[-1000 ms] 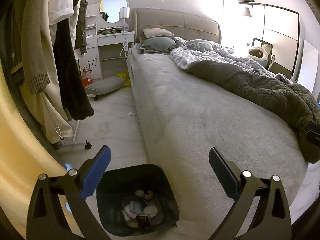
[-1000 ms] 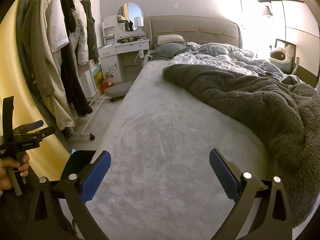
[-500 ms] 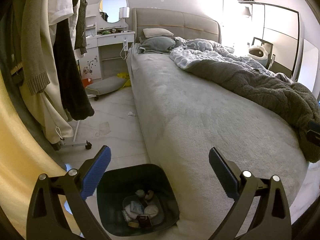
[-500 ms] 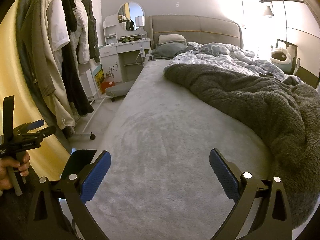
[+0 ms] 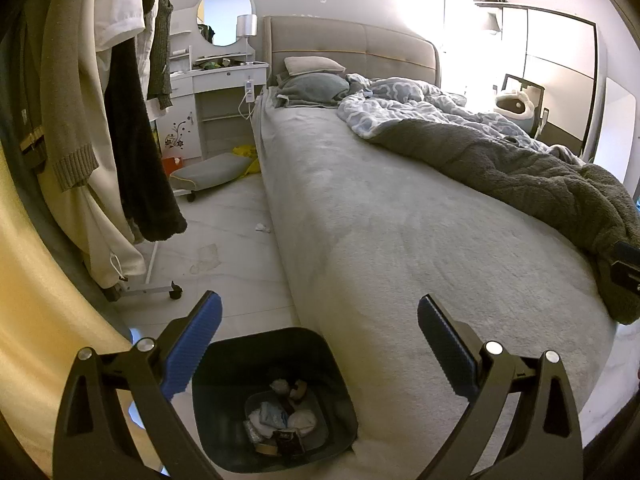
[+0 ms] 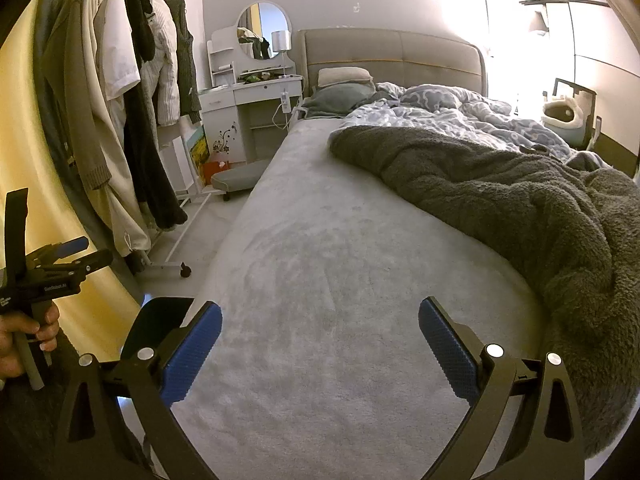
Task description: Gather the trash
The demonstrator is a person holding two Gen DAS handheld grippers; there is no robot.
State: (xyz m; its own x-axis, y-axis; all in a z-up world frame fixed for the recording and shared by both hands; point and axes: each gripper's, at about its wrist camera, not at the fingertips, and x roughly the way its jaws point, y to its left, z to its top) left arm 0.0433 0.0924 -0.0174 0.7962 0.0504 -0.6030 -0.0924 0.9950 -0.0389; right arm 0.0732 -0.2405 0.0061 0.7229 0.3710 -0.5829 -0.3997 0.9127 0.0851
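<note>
**Both grippers empty, scrap waiting on the floor**

Your left gripper (image 5: 318, 346) hangs with its jaws spread wide and nothing between them, right over the dark trash bin (image 5: 276, 400) that stands on the floor against the near left corner of the bed (image 5: 400, 220). Your right gripper (image 6: 320, 350) is likewise spread and empty, hovering above the bare grey bedcover.

The bin already holds several crumpled wads and wrappers. The likeliest next piece is the small white scrap (image 5: 262, 227) on the floor tiles, well beyond the bin, just beside the bed's left edge. A flat, pale wrapper-like sheet (image 5: 206, 258) lies nearer, by the wheeled clothes rack (image 5: 150, 290); what it is, you cannot tell from here.

For the scrap, go in low with the left gripper, jaws straddling it and tips nearly on the tile, then close fully, since light paper probably slips out of a half-hearted pinch. Mind the hanging coats (image 5: 120, 120) on your way.
</note>
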